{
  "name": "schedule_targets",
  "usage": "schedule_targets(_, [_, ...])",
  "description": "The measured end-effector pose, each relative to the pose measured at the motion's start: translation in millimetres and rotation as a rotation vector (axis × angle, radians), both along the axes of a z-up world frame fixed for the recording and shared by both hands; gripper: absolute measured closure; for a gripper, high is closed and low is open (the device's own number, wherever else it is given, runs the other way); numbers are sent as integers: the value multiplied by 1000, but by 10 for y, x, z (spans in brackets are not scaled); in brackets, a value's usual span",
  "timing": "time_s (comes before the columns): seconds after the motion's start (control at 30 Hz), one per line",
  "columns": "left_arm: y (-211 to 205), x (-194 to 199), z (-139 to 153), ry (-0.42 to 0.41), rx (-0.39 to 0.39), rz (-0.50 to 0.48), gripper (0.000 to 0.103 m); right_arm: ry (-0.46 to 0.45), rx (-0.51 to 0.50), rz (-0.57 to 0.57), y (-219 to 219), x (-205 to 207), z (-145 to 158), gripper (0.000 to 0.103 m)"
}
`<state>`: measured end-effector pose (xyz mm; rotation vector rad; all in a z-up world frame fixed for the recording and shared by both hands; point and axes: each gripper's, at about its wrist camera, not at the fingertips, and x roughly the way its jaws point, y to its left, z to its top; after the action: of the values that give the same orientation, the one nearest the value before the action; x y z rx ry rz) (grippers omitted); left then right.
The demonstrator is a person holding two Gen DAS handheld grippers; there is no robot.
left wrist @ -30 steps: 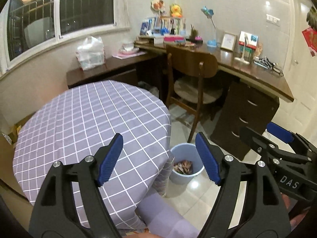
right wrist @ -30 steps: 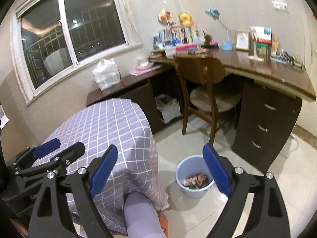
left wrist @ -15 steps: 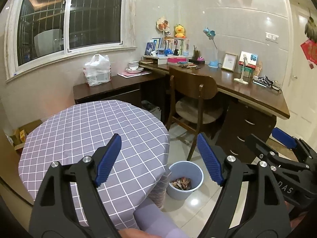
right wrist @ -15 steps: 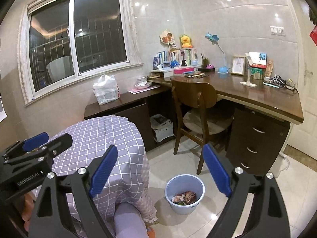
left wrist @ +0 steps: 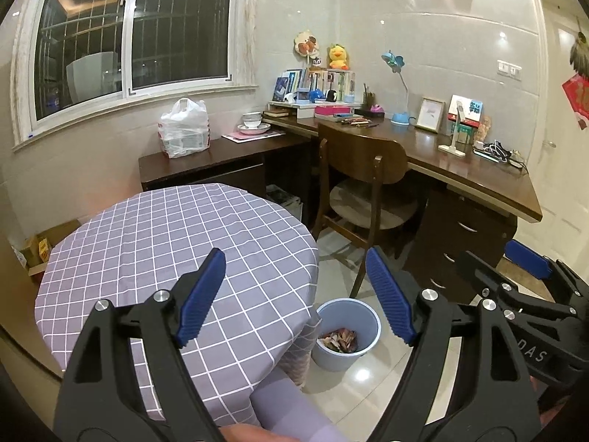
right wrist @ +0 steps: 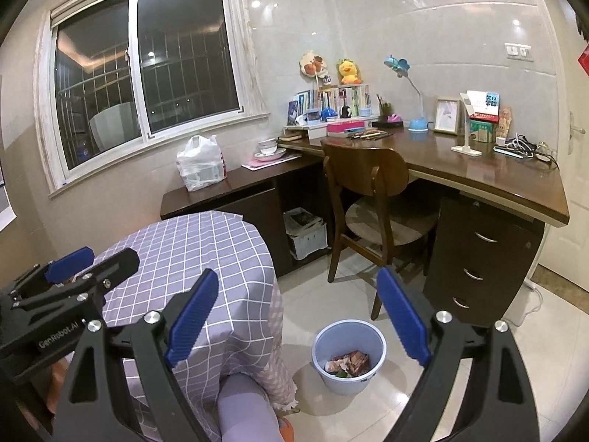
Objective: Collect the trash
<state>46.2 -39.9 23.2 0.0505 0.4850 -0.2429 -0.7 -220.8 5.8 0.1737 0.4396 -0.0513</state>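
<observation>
Both the left gripper [left wrist: 294,294] and right gripper [right wrist: 296,316] hold their fingers wide, empty. Risk: the pale blue plastic trash bin [right wrist: 349,355] at 6 o'clock of the wooden chair [right wrist: 371,199] tips if knocked.

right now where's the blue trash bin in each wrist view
Left wrist: trash bin sits low, right of centre, on the floor beside the checked table.
Right wrist: bin sits low, right of centre, further from the cloth.
Shared landmark: the wooden chair behind it.
</observation>
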Motion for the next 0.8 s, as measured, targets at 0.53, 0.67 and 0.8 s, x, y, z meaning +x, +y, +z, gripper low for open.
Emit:
schedule_targets(0.53, [32, -9, -42, 12, 9, -1, 24, 25, -11, 4, 66, 41, -41, 16])
schedule_targets(0.67, [39, -13, -43, 15, 7, 0, 24, 25, -8, 8, 71, 56, -36, 16])
schedule_targets(0.8, [43, -19, -38, 13, 8, 4, 24, 25, -5, 8, 70, 51, -37, 16])
